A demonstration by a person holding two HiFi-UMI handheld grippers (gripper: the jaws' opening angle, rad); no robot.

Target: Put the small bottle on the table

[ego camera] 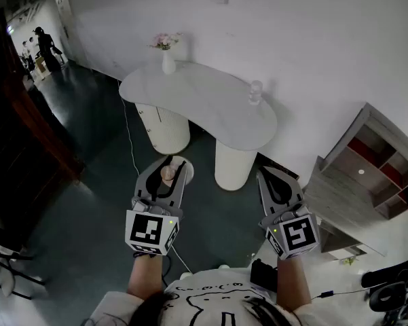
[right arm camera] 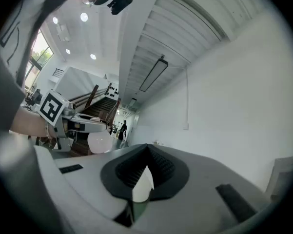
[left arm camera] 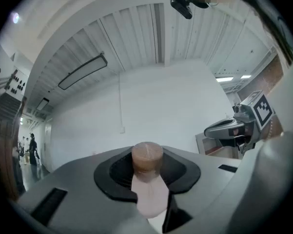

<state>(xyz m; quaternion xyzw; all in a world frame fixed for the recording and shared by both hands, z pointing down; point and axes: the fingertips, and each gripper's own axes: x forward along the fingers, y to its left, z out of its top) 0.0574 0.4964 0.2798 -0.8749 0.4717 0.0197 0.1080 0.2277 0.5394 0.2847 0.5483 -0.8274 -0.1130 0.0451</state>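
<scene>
The small bottle (ego camera: pixel 168 174), pale with a brown cap, stands upright between the jaws of my left gripper (ego camera: pixel 165 179), which is shut on it. In the left gripper view the bottle (left arm camera: pixel 147 165) fills the gap between the dark pads and its cap points away from the camera. The white kidney-shaped table (ego camera: pixel 210 107) lies ahead of both grippers, further off and below. My right gripper (ego camera: pixel 276 180) is held level beside the left one. Its jaws are shut and hold nothing, as the right gripper (right arm camera: pixel 146 172) view also shows.
A white vase with pink flowers (ego camera: pixel 167 54) stands at the table's far left end, and a small white figure (ego camera: pixel 255 92) near its right edge. A round white stool (ego camera: pixel 185 169) sits under the left gripper. A shelf unit (ego camera: pixel 373 175) stands at the right. People (ego camera: pixel 46 46) are far off at the left.
</scene>
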